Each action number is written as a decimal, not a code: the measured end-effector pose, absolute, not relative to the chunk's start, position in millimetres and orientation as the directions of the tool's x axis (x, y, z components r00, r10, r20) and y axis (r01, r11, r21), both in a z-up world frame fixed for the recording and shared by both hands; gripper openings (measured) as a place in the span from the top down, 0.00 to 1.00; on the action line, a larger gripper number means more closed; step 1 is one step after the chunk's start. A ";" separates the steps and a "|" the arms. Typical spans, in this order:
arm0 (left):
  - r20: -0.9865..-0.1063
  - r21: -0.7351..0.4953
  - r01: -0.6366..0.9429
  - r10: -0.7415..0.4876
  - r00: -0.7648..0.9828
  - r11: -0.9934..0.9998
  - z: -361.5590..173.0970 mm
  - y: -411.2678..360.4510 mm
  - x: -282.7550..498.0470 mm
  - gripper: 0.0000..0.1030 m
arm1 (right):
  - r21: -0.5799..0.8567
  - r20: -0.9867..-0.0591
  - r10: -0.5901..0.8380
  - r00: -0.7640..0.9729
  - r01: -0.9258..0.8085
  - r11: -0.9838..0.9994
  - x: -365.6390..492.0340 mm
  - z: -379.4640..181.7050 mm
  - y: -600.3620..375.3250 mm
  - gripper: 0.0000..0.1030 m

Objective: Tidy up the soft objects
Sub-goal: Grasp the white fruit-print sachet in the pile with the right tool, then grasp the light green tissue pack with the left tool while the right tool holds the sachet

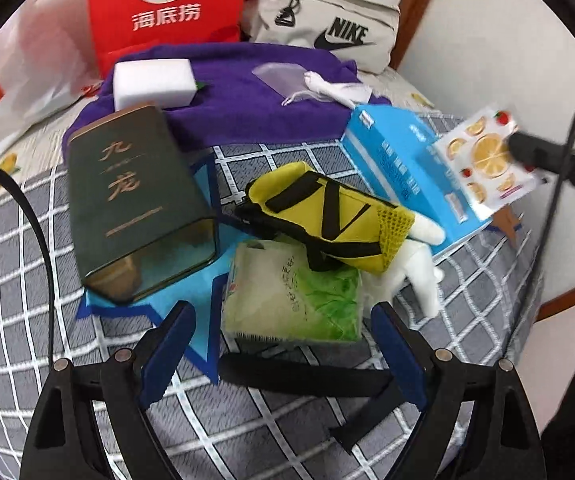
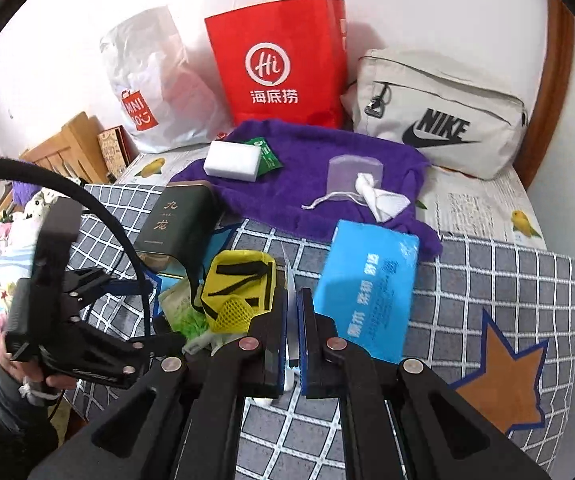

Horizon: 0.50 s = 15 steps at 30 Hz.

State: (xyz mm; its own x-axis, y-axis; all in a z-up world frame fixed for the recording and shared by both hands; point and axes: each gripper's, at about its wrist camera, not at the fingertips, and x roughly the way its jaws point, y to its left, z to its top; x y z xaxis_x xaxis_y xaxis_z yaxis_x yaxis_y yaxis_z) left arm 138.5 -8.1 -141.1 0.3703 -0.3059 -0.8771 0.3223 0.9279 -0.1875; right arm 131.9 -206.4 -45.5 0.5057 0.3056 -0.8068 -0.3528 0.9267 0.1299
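My left gripper has its blue-padded fingers spread wide, one either side of the green tissue pack, with no contact that I can confirm. My right gripper is clenched on a thin fruit-printed sachet; in the right wrist view only the sachet's edge shows between the pads, so I identify it from the left wrist view, where it is held up in front of the blue tissue pack.

The green tissue pack lies on the grid-patterned cover. A yellow pouch with black straps rests across its far edge, and a white plush piece lies just beside it, partly under the pouch. A dark green tin lies to the left, tilted. Farther back, a purple towel carries a white sponge and a drawstring pouch. A red paper bag and a Nike bag stand against the wall.
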 end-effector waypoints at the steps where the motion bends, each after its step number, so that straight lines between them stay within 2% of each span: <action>1: -0.882 -0.167 0.329 -0.290 0.371 0.929 -143.9 -11.9 139.4 0.14 | 0.136 -0.805 0.307 0.507 -0.346 0.928 131.0 -46.1 -209.2 0.95; 3: -0.893 -0.141 0.330 -0.264 0.364 0.933 -151.0 -18.7 143.0 0.14 | 0.156 -0.805 0.314 0.503 -0.331 0.931 129.9 -49.9 -215.7 0.95; 8: -0.905 -0.180 0.320 -0.284 0.317 0.930 -162.2 -21.7 149.4 0.14 | 0.187 -0.810 0.323 0.489 -0.307 0.933 130.0 -59.7 -225.1 0.95; 9: -0.906 -0.175 0.316 -0.278 0.319 0.932 -161.9 -21.7 149.6 0.16 | 0.191 -0.811 0.325 0.487 -0.305 0.933 129.8 -60.8 -226.6 0.95; 10: -0.906 -0.170 0.320 -0.275 0.321 0.932 -161.4 -22.5 149.7 0.28 | 0.194 -0.809 0.327 0.488 -0.304 0.933 129.5 -61.1 -227.8 0.95; 11: -0.904 -0.169 0.328 -0.278 0.324 0.930 -160.4 -23.3 149.1 0.32 | 0.198 -0.808 0.331 0.488 -0.304 0.932 129.1 -61.2 -228.6 0.95; 15: -0.896 -0.168 0.332 -0.284 0.340 0.928 -152.2 -24.1 143.7 0.36 | 0.210 -0.801 0.345 0.490 -0.310 0.927 124.8 -59.6 -229.2 0.95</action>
